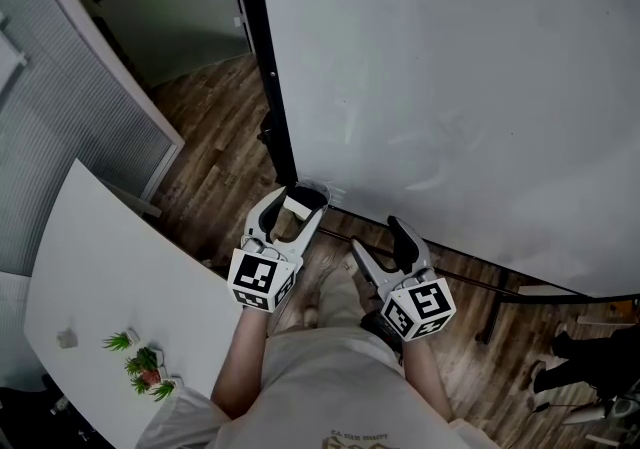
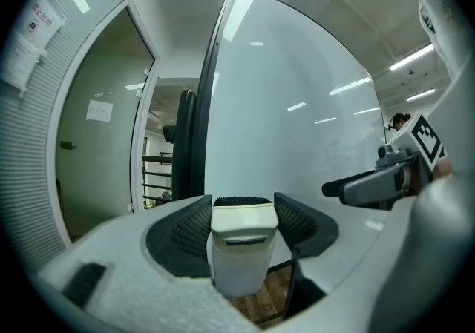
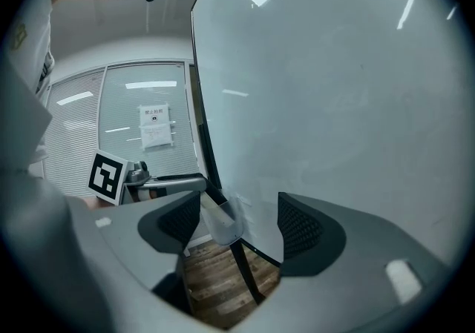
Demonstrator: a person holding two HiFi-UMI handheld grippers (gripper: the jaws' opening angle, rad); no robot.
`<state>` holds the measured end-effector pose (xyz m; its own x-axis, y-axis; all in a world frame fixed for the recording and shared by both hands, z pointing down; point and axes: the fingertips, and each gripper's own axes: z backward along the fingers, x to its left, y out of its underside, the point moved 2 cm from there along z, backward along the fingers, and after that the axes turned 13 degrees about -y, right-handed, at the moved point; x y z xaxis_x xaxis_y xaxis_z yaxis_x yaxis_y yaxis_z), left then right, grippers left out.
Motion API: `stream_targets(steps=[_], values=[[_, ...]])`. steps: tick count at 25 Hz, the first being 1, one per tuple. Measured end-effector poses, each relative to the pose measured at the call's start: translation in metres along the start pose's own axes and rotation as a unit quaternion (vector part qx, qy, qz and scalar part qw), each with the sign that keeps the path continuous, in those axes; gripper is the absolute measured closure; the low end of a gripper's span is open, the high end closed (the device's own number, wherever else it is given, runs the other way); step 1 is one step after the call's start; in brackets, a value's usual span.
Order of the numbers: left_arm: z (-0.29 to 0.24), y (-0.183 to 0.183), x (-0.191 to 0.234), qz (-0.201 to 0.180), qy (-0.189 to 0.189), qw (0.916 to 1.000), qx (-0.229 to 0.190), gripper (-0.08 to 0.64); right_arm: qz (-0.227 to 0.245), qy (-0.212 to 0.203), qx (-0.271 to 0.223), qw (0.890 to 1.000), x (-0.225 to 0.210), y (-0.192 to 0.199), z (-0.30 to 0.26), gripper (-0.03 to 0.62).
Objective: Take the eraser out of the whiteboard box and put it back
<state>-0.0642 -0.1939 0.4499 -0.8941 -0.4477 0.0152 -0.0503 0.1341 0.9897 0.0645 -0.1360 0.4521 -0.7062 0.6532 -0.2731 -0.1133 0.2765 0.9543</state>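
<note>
left claw [image 2: 243, 214] clamps a boxy cream plastic eraser [image 2: 240, 250]; right claw [image 3: 237, 222] gapes wide, holding nothing.

Head view looks steeply down on the whiteboard box [image 1: 320, 189]; right gripper view shares it. Both gripper views closely face the whiteboard [image 2: 297, 101].

Glossy whiteboard [image 1: 450, 87], wood-grain plank floor [image 1: 215, 137], smooth matt plastic eraser [image 2: 241, 246].

Left gripper [image 1: 296, 211] clasps eraser [image 1: 298, 204]; right gripper's [image 1: 379, 241] fingers [image 1: 407, 243] apart.
</note>
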Motion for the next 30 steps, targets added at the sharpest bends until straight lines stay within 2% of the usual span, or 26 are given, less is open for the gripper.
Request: stream_targets(steps=[12,30], values=[[-0.013,0.017,-0.001,-0.012,-0.001,0.9998,0.018,0.299,-0.007,0.000,0.007,1.000,-0.006,0.006,-0.003,0.267],[-0.019,0.026,-0.002,-0.004,-0.012,0.9997,0.021,0.298,-0.009,-0.003,0.014,1.000,-0.013,0.008,-0.003,0.267]])
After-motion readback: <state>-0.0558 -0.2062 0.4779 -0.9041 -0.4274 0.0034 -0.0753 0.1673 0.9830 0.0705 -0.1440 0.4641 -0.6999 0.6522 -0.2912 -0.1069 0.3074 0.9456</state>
